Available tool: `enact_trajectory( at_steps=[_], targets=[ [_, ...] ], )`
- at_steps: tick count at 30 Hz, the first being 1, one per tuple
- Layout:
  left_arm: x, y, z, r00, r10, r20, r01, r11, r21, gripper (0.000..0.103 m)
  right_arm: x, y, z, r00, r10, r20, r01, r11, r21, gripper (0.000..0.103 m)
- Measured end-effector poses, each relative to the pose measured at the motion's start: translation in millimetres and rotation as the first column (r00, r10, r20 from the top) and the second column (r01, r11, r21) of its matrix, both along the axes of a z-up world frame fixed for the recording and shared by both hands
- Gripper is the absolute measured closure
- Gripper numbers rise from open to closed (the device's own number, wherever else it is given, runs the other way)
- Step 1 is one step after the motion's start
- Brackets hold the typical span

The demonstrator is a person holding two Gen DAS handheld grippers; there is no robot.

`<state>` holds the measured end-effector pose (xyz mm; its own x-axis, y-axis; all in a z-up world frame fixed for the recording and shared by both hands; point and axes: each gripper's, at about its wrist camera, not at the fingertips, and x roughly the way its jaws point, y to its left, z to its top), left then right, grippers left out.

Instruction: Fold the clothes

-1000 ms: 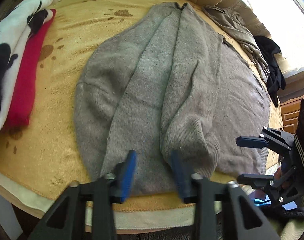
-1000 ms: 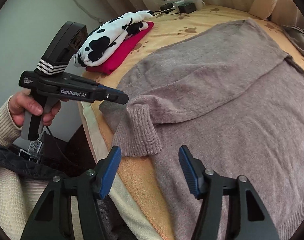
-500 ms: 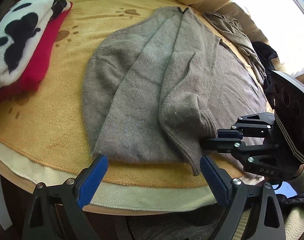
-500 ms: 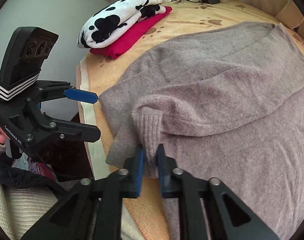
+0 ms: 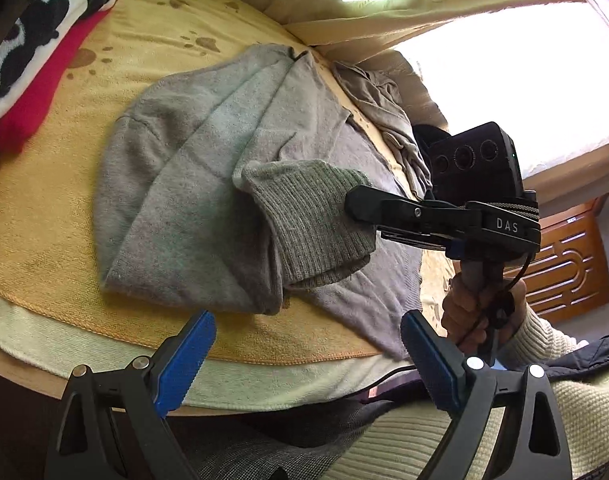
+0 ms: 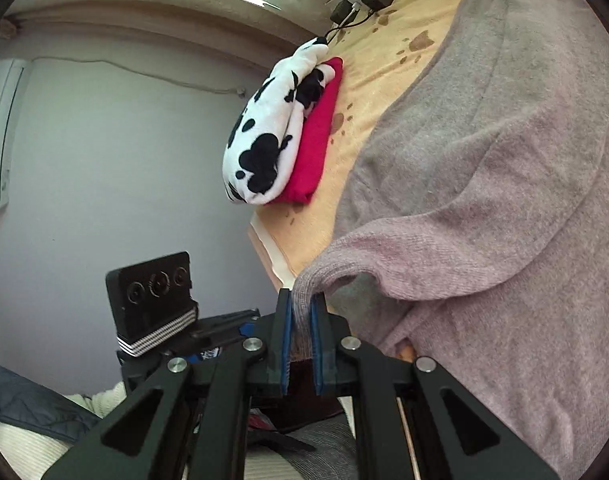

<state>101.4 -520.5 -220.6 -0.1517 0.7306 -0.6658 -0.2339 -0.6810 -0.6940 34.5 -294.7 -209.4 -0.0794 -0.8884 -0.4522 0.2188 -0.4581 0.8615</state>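
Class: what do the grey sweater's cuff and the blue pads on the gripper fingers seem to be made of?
Grey sweater cuff: soft matte knit, probably wool or a blend; its ribbed rows show. Blue finger pads: likely rubber or plastic, matte, with fine ridges along the edge.

Both grippers are black skeletal frames with silver screws and ribbed blue pads (image 5: pixel 184 360). The right gripper (image 5: pixel 354 210), mid-right of the left wrist view, carries a three-lens camera block (image 5: pixel 474 158), a striped band marked "DAS" and a thin black cable. The person's sleeve (image 5: pixel 544 334) at lower right is cream ribbed knit.

right tongs (image 6: pixel 303 316) have clamped the sleeve cuff (image 5: pixel 316 220) and lifted it.
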Motion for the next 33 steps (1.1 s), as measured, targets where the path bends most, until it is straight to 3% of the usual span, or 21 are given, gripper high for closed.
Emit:
enact_trajectory(
  at_steps=[2,6,7,8,10,12,15,17,25,29,30,32,33],
  targets=[
    [-1.6,-2.5,-0.6,1.000,0.024,0.003,-0.024,1.000,0.009,0.008,-3.1,-3.9,2.3,1.000,0.007,0.002,-0.007,1.000,-0.011,0.093],
    [-4.5,-14.6,1.8,0.989,0.123,-0.085,-0.134,0.980,-0.147,0.008,-7.8,-10.5,0.1,1.000,0.003,0.030,-0.002,1.000,-0.029,0.093],
    [-1.8,-9.9,8.1,0.980,0.107,-0.166,-0.145,0.960,-0.239,0.008,-8.1,-10.0,-2.1,0.999,-0.002,0.040,0.003,1.000,-0.029,0.093],
    [0.9,-5.2,14.4,0.966,0.083,-0.245,-0.163,0.931,-0.326,0.008,-8.4,-9.5,-4.2,0.999,-0.008,0.050,0.009,1.000,-0.028,0.093],
    [6.4,4.6,26.6,0.922,0.010,-0.387,-0.213,0.849,-0.484,0.008,-7.8,-8.3,-6.8,0.998,-0.014,0.064,0.016,1.000,-0.025,0.093],
    [14.6,22.6,31.3,0.876,-0.104,-0.471,-0.227,0.773,-0.593,0.008,-6.8,-11.1,-7.7,0.997,-0.013,0.072,0.015,1.000,-0.024,0.093],
    [27.0,51.2,31.8,0.783,-0.285,-0.554,-0.283,0.630,-0.724,0.008,-8.4,-13.2,-8.4,0.996,-0.019,0.083,0.022,0.999,-0.030,0.093],
    [35.5,61.1,32.3,0.718,-0.355,-0.599,-0.339,0.573,-0.746,0.008,-10.8,-11.2,-9.6,0.994,-0.041,0.102,0.046,0.998,-0.050,0.093],
    [31.3,80.7,20.3,0.660,-0.495,-0.565,-0.309,0.506,-0.805,0.008,-16.6,-5.5,-2.8,0.990,-0.081,0.112,0.090,0.993,-0.080,0.093],
    [29.3,90.5,14.3,0.626,-0.561,-0.541,-0.298,0.469,-0.831,0.010,-15.7,-10.6,0.8,0.994,-0.053,0.093,0.059,0.996,-0.061,0.093],
    [28.8,93.0,12.8,0.617,-0.577,-0.534,-0.295,0.460,-0.838,0.015,-14.9,-12.8,1.2,0.995,-0.041,0.090,0.046,0.997,-0.054,0.093],
    [27.6,97.7,9.8,0.600,-0.608,-0.520,-0.291,0.440,-0.849,0.061,-14.6,-15.4,1.5,0.996,-0.029,0.088,0.033,0.998,-0.048,0.093],
    [25.8,97.8,8.8,0.597,-0.614,-0.517,-0.293,0.432,-0.853,0.071,-14.8,-16.2,1.5,0.996,-0.026,0.087,0.030,0.998,-0.048,0.093]
  ],
)
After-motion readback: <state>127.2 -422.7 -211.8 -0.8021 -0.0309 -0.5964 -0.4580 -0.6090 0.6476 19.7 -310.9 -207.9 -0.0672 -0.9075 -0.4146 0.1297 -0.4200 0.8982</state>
